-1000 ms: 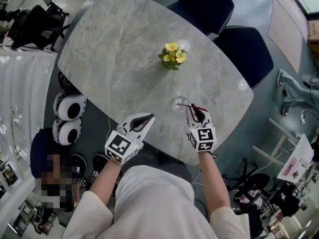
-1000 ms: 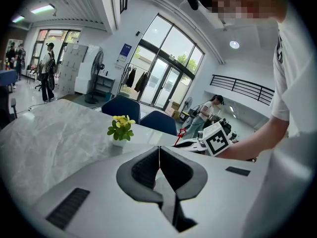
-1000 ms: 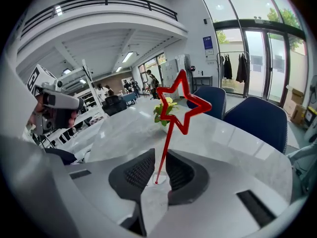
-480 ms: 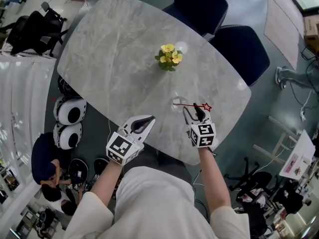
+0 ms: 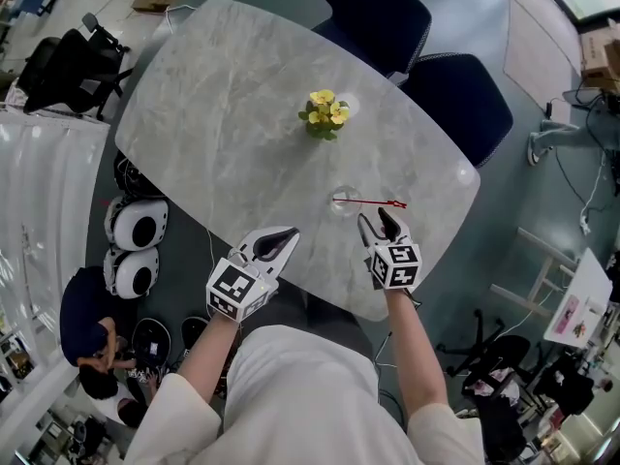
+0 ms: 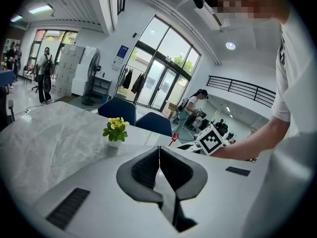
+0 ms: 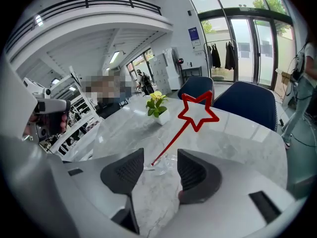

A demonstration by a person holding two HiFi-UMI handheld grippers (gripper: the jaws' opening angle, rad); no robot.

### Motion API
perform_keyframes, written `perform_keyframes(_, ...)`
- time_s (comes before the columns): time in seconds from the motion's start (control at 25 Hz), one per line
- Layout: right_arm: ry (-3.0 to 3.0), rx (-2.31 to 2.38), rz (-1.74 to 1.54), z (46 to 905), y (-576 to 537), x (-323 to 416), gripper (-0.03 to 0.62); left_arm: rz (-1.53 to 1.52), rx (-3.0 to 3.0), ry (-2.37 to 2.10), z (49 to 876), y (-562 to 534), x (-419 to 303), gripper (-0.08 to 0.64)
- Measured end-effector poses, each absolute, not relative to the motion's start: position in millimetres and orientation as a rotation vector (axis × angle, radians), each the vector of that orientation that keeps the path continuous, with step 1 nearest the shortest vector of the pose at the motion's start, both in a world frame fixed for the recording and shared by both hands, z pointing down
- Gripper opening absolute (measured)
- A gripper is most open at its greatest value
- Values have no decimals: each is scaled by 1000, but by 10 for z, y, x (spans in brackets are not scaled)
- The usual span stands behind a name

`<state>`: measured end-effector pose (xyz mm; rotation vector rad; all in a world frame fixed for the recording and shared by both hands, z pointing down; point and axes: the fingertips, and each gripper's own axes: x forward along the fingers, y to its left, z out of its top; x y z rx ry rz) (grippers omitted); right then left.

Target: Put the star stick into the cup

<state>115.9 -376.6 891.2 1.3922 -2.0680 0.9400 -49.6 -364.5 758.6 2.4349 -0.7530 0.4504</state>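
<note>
Star stick (image 7: pixel 173 141) leans in cup (image 7: pixel 166 163) — beyond right tool's (image 7: pixel 160 157) just-opened jaws.

A rounded, grey marble-look counter (image 5: pixel 223 95) stands on a dull blue-grey floor (image 5: pixel 513 184). Two dark blue chairs (image 5: pixel 380 13) are drawn up side by side at its far edge, and a black office chair (image 5: pixel 60 56) sits off its left corner. A small white pot of yellow flowers (image 5: pixel 323 116) stands near the counter's middle. Tall glass doors (image 6: pixel 161 86) in the far wall let in daylight, with a coat rack (image 6: pixel 130 81) just beside them. A railed gallery (image 7: pixel 99 4) runs overhead, and a round ceiling light (image 6: pixel 230 45) glows.
</note>
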Motion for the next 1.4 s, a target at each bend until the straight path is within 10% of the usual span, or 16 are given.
perform_keyframes(0.32, -2061, 1526, 935, 8180, -3502, 1304, 103, 461, 2475, -759, 7017, -3521, -508, 20)
perform_keyframes(1.4, -2087, 1967, 536, 5172, -2607, 2108, 12, 374, 2720, -621, 4981, -3380, -150, 20)
